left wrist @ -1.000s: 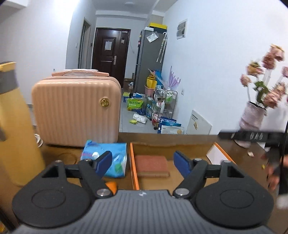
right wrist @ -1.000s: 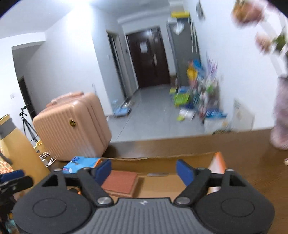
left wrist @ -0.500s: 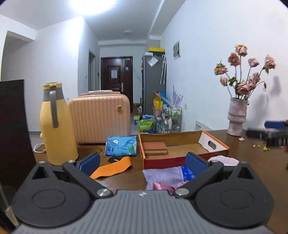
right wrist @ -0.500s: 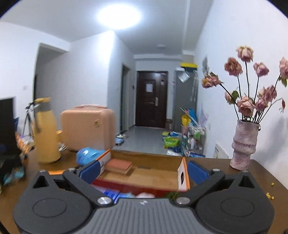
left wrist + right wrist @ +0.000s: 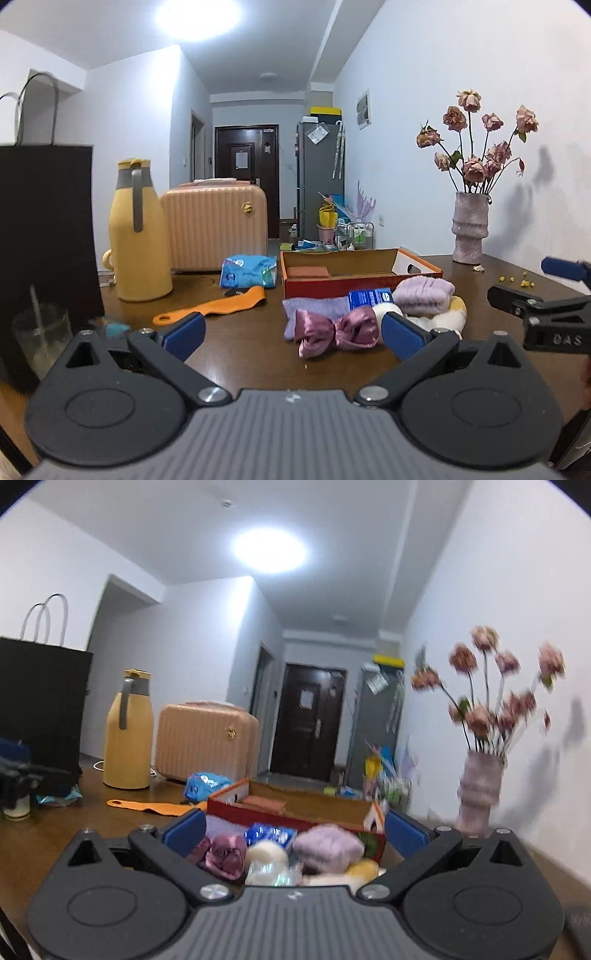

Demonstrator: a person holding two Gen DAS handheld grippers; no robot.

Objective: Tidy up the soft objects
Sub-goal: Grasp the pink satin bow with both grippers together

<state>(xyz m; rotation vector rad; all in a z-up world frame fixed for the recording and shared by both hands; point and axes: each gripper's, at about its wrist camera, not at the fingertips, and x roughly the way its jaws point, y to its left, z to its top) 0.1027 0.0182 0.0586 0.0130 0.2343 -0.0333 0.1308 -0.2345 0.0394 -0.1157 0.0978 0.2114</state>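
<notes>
Soft pile (image 5: 369, 314) before box (image 5: 360, 282); jug (image 5: 138, 240) left.

Each tool (image 5: 293, 332) (image 5: 295, 827) has a ribbed grey body, black linkages with silver screws, and blue fingertip pads (image 5: 184, 332).

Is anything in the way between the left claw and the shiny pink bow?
No, nothing visible is. The left claw is open, and the shiny pink bow lies just ahead of it, with only bare table between them.
</notes>
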